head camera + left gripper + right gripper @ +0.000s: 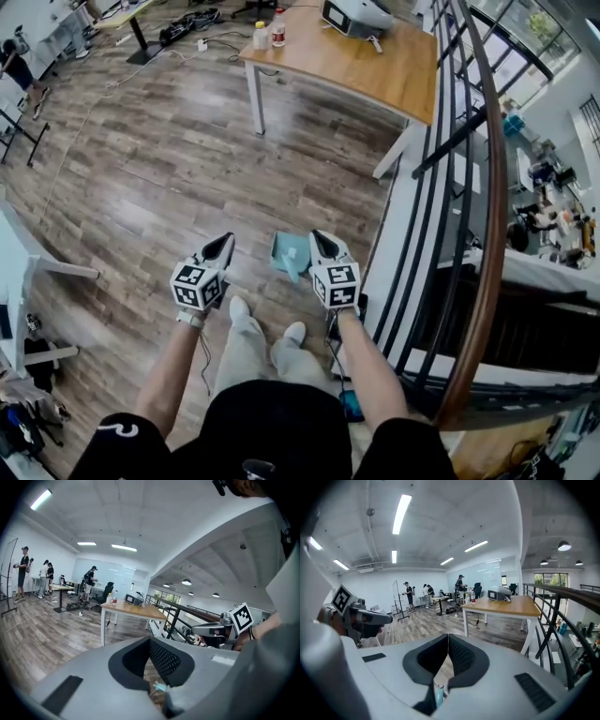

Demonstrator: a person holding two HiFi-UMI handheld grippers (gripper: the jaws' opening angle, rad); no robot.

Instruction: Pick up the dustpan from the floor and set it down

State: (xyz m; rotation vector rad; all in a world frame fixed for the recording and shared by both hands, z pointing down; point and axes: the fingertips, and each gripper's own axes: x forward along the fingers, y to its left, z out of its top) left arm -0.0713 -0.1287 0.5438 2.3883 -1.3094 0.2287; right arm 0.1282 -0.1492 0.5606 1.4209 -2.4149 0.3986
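The teal dustpan (pixel 290 253) lies flat on the wooden floor just ahead of the person's feet. Both grippers hang above it in the head view and neither touches it. My left gripper (pixel 225 240) is to the dustpan's left, with its jaws drawn to a point and nothing between them. My right gripper (pixel 319 237) is at the dustpan's right edge, its jaws shut and empty. In each gripper view the pads meet at the tips, left gripper (pixel 150 640) and right gripper (pixel 448 637). A sliver of teal dustpan (pixel 439 693) shows far below through the gap.
A wooden table (pixel 375 66) with bottles (pixel 267 33) and a device stands ahead. A black railing with a wooden handrail (pixel 469 187) runs close along the right, with a drop beyond it. A white table's leg (pixel 56 269) is at the left. Several people stand far off.
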